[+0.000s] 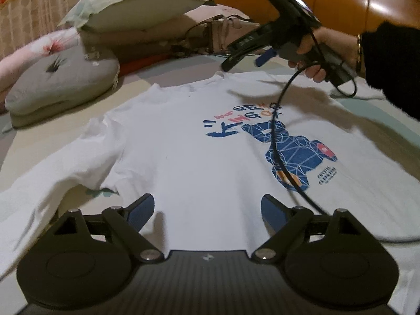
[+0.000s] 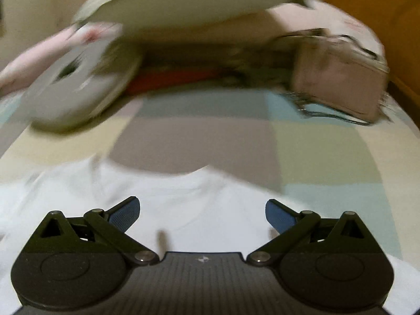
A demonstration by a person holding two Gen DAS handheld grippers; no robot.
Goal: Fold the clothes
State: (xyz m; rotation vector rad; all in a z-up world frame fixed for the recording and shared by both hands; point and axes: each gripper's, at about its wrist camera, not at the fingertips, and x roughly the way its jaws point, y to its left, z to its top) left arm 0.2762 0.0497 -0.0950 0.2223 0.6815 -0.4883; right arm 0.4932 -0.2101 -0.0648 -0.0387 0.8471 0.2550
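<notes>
White long-sleeve shirt [image 1: 199,141] lies flat, print up, on the bed [image 2: 315,141], collar toward upper frame; right gripper [image 2: 202,212], jaws wide, sits nearest the collar, left gripper [image 1: 207,210], jaws wide, over the hem.

The right wrist view is smeared by motion blur, so the pillows [image 2: 78,86] and the pink bag [image 2: 338,84] show no fine detail. In the left wrist view a black cable [image 1: 275,136] crosses and hides part of the bear print [image 1: 288,155], and the white shirt [image 1: 183,152] runs off the left and right edges.
</notes>
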